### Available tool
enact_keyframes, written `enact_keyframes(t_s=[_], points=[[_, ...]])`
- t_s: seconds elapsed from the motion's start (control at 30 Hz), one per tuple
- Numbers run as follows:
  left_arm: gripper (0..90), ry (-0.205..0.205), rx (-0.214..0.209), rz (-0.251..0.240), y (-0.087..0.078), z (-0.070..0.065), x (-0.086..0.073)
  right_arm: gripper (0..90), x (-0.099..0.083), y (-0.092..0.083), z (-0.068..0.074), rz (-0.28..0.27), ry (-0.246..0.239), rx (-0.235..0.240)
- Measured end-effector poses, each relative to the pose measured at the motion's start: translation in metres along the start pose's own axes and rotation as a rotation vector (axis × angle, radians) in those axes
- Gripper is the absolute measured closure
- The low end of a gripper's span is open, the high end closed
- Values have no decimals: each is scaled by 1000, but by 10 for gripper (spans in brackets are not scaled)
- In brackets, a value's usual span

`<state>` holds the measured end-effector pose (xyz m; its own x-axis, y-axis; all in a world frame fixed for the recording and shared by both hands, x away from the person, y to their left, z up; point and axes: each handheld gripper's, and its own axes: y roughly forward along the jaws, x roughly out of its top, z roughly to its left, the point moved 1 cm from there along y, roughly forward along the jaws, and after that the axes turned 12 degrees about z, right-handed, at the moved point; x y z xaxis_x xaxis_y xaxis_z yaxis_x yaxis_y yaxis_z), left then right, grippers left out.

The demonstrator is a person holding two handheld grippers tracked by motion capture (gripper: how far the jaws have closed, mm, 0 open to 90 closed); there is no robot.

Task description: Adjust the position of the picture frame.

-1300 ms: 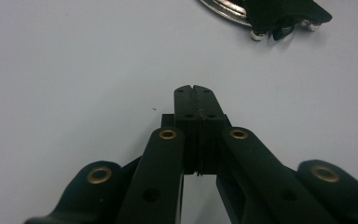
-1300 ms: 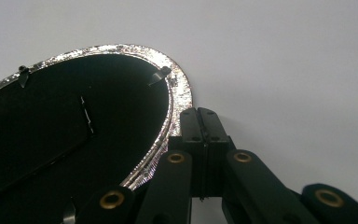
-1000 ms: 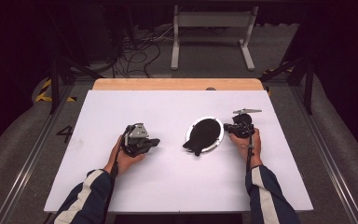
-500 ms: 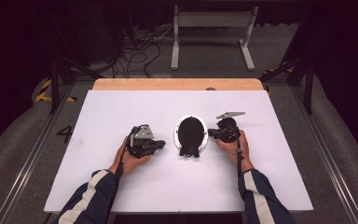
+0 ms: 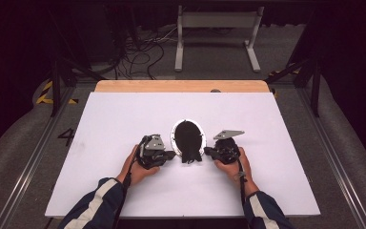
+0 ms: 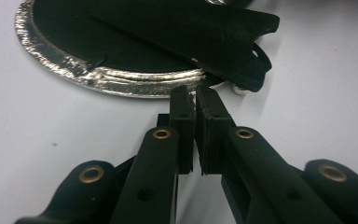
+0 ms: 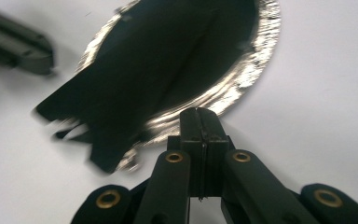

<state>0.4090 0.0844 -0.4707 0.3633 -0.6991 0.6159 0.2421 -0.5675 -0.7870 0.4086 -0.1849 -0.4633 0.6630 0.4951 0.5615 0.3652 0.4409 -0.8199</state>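
A white table top (image 5: 124, 191) takes up the middle of the high view, with a bare wooden strip (image 5: 181, 86) along its far edge and dark floor with cables (image 5: 138, 52) beyond it. A grey metal stand (image 5: 218, 28) is on that floor past the table. The person's two forearms, in dark sleeves with a white stripe (image 5: 95, 205), come in from the near edge.

Near the table's middle lies an oval silver foil dish (image 5: 174, 136), flat on the white surface. A black piece of cloth or leather (image 5: 189, 138) covers most of its inside and hangs over the near rim, with a small strap end reaching onto the table. In the left gripper view the crinkled foil rim (image 6: 121, 84) is bare and bright, and the black piece (image 6: 205, 32) overlaps it toward the right.

The left gripper (image 5: 171, 155) lies just beside the dish on its left, held low over the table; its jaws stand nearly closed, a thin slit between the pads with nothing in it, tips at the foil rim. The right gripper (image 5: 208, 151) is just beside the dish on the other side, its jaws pressed fully together with nothing between them, tips at the rim; whether either touches the foil I cannot tell
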Motion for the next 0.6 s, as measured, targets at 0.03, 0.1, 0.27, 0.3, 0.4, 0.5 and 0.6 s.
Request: enact_keyframes(t_s=[0.03,0.1,0.27,0.3,0.4,0.5,0.6], points=[[862,0,-3,3,1,-1,1,900,-2,0,6,3,-23,6],[864,9,-4,12,2,-4,2,900,-6,-1,16,-2,-65,2],[870,17,8,31,5,-5,3,900,-11,0,18,-23,-77,5],[875,17,8,31,5,-5,3,900,-11,0,18,-23,-77,5],[876,29,8,41,5,-6,4,900,-11,1,21,-26,-83,37],[895,17,-1,37,4,-3,2,900,-9,2,29,-11,-112,34],[899,17,-20,42,3,-1,1,900,-9,2,31,-4,-117,50]])
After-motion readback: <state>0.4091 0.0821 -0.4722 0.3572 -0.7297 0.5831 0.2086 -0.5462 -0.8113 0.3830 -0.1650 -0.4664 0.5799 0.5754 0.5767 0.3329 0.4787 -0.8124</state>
